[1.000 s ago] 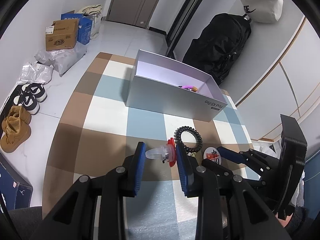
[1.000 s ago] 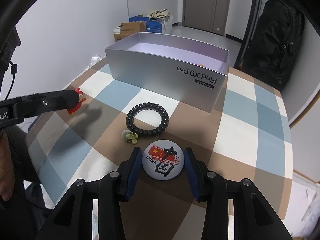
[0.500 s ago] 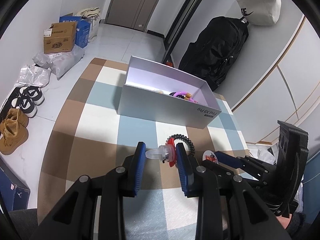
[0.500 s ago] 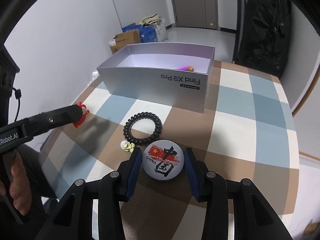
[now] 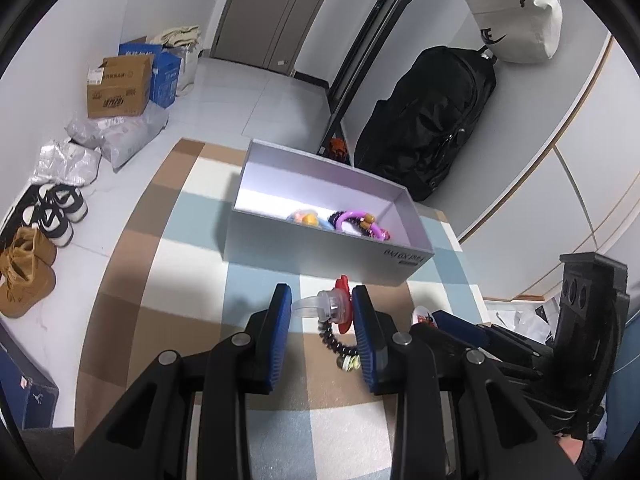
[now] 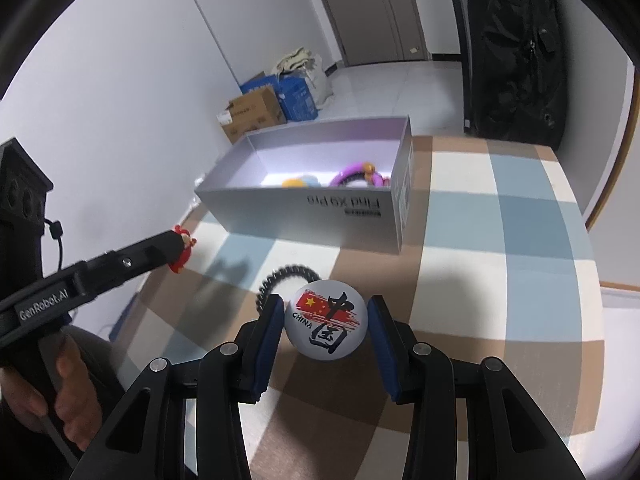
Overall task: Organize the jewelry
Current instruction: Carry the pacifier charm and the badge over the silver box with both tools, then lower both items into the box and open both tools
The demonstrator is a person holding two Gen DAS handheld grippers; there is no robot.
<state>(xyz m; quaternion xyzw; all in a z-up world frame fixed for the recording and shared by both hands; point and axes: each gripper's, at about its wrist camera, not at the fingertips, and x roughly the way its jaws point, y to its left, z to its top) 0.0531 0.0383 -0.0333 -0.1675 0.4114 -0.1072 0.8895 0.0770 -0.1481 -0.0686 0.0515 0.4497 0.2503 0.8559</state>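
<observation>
The right gripper (image 6: pixel 326 330) is clamped on a round white badge (image 6: pixel 325 319) printed with a red flag and black brush characters, its blue pads pressing the badge's two edges and holding it clear of the checked tablecloth (image 6: pixel 500 248). Just past the badge, a black coiled hair tie (image 6: pixel 280 276) lies on the cloth, partly hidden behind it. The left gripper (image 5: pixel 320 316) holds a small red and clear hair clip (image 5: pixel 334 308) across its narrow gap, the red part against one pad and the clear end reaching the other. Beyond both, a grey open box (image 6: pixel 320 204) stands on the cloth with a purple ring (image 5: pixel 356 222) and a yellow and blue piece (image 5: pixel 306 218) lying inside near its front wall. A hand (image 6: pixel 60 396) grips the left tool's handle at the lower left of the right wrist view. A black bag (image 5: pixel 432 120) leans against the wall behind the table.
</observation>
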